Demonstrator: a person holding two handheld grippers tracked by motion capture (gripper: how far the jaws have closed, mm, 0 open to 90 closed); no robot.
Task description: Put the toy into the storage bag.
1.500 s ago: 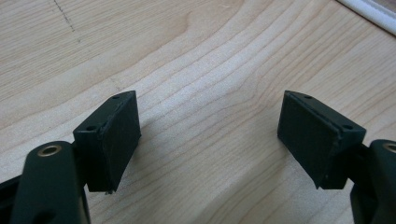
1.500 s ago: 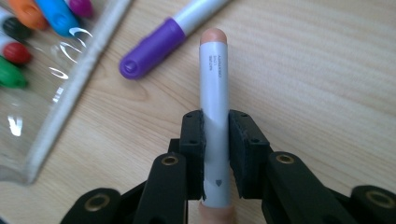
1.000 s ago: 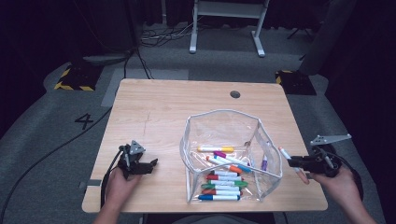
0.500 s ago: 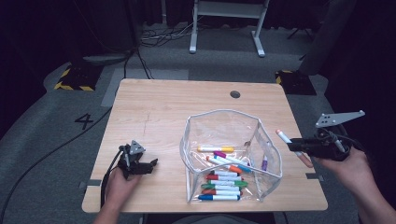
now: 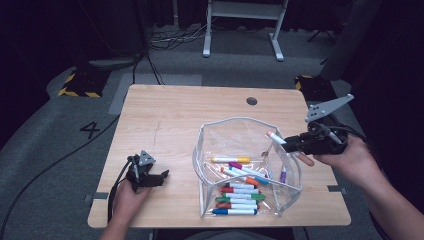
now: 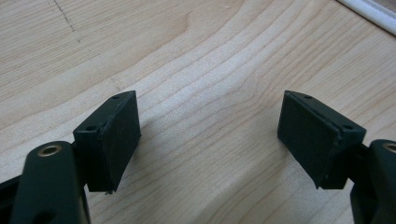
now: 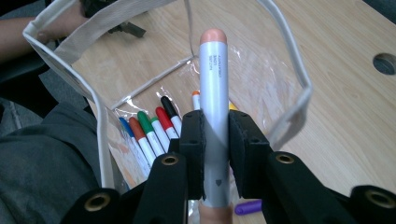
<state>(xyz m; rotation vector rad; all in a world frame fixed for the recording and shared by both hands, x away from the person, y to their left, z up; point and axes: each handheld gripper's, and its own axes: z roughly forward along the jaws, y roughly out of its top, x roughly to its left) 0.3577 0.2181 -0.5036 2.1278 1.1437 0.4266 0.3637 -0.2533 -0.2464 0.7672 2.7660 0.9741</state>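
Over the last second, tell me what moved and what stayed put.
The right hand-held gripper, shut on the white marker with a peach cap, rose from the table's right edge and moved inward, bringing the marker over the rim of the clear plastic pouch. The left hand-held gripper stayed open on the wooden table; the pouch and its markers did not shift.

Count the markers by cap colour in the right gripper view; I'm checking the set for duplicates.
peach marker in the right tool: 1
blue marker: 1
brown-orange marker: 1
green marker: 1
red marker: 1
black marker: 1
orange marker: 1
purple marker: 1
Total: 8 clearly seen; the tool hides others.
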